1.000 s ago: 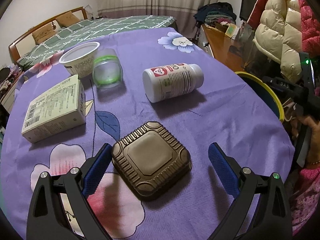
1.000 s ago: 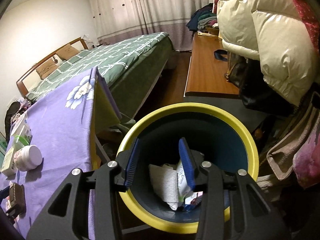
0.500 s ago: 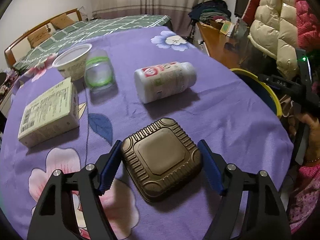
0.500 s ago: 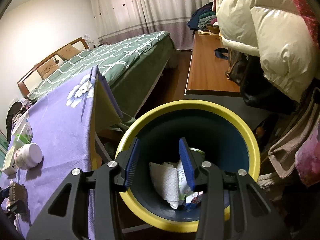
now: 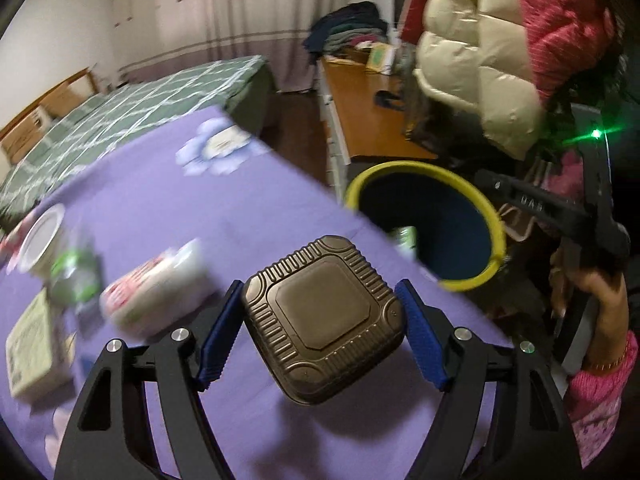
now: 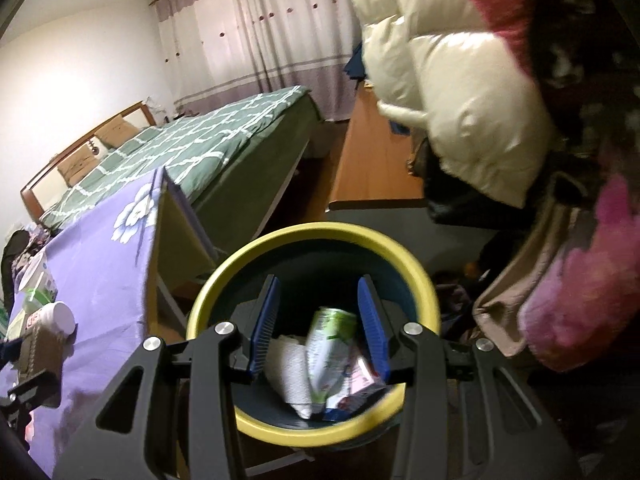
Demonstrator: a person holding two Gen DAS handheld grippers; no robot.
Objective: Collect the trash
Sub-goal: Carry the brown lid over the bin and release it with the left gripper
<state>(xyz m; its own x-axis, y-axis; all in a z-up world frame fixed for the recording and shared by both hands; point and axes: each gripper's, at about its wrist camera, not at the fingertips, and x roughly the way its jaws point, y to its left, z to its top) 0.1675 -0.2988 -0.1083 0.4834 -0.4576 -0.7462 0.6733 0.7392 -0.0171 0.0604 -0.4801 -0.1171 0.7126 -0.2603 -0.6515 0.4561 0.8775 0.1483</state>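
My left gripper (image 5: 320, 300) is shut on a brown ribbed square box (image 5: 324, 320), with its blue pads (image 5: 220, 340) pressing both sides. The box hangs tilted above the purple tablecloth (image 5: 260, 216), short of the yellow-rimmed dark bin (image 5: 400, 166) at the right. In the right wrist view my right gripper (image 6: 319, 296) stands open over the bin (image 6: 320, 228), its jaws apart with nothing between them. Inside the bin lie a green and white can (image 6: 332, 344) and crumpled paper (image 6: 292, 372). The held box (image 6: 38, 344) shows at that view's far left.
On the cloth lie a blurred white bottle (image 5: 156, 292), a white cup (image 5: 40, 236), a clear green-banded cup (image 5: 76, 276) and a pale carton (image 5: 32, 348). A hand (image 5: 600, 292) grips the right tool beside the bin. Puffy jackets (image 5: 480, 60) hang above, and a bed (image 5: 140, 112) lies behind.
The left jaws closed on the brown box, lifted it off the cloth and swung it right toward the bin. The right gripper shifted a little over the bin, its jaws unchanged.
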